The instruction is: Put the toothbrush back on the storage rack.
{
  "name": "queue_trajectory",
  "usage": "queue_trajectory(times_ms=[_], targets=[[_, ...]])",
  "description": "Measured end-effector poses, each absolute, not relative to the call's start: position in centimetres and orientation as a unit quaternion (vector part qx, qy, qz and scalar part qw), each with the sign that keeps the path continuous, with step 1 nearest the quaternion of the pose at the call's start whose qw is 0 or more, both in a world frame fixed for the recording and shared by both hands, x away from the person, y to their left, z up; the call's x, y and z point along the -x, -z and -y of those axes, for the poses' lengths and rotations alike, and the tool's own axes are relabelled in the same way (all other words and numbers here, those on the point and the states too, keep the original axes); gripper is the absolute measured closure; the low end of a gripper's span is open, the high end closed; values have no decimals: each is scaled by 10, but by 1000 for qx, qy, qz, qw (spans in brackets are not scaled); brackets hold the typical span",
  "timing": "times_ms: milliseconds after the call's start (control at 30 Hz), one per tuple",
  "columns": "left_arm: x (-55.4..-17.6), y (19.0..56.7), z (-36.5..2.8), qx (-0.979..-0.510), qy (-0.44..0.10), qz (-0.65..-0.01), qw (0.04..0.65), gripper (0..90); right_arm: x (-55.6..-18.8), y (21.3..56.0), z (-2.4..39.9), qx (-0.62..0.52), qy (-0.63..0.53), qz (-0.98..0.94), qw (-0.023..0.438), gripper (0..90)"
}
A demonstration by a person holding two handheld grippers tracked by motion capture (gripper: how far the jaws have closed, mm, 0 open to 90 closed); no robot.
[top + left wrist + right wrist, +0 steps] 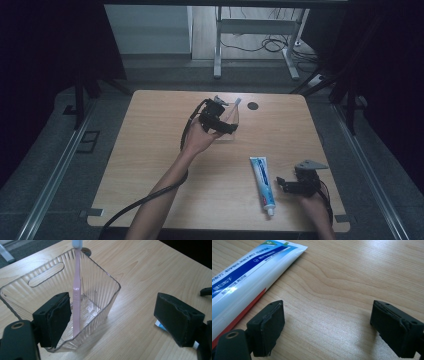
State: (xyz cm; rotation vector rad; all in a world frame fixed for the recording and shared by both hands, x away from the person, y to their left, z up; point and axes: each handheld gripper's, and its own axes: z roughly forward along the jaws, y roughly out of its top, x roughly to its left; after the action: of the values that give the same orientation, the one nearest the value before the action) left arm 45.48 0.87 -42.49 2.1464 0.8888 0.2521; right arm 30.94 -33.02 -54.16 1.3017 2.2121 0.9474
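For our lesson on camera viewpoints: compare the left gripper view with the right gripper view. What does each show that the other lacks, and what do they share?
Left gripper view: a clear ribbed plastic bin holding an upright pink toothbrush, beside one open finger. Right gripper view: the printed blue-and-white toothpaste tube lying flat, left of the open fingers. Both: the light wooden table, two black padded fingers spread apart, nothing between them.

Light wood-grain rectangular surface (150,150) with rounded corners, dark round hole (253,105) near far edge, right of middle. Clear ribbed plastic rectangular bin (100,290) stands upright near far edge, about centre. White-and-blue toothpaste tube (262,183) lies flat toward near right corner, lengthwise near-to-far, cap end toward near edge. Bin and tube well apart. Grey brackets at both near corners.
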Motion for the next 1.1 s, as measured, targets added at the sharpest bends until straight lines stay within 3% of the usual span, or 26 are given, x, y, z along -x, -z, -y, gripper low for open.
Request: queue_trajectory(times_ms=[1100], targets=[[-413, 437, -35, -849, -103, -324, 404, 127, -309, 542, 330, -466, -339, -792, 201, 120]])
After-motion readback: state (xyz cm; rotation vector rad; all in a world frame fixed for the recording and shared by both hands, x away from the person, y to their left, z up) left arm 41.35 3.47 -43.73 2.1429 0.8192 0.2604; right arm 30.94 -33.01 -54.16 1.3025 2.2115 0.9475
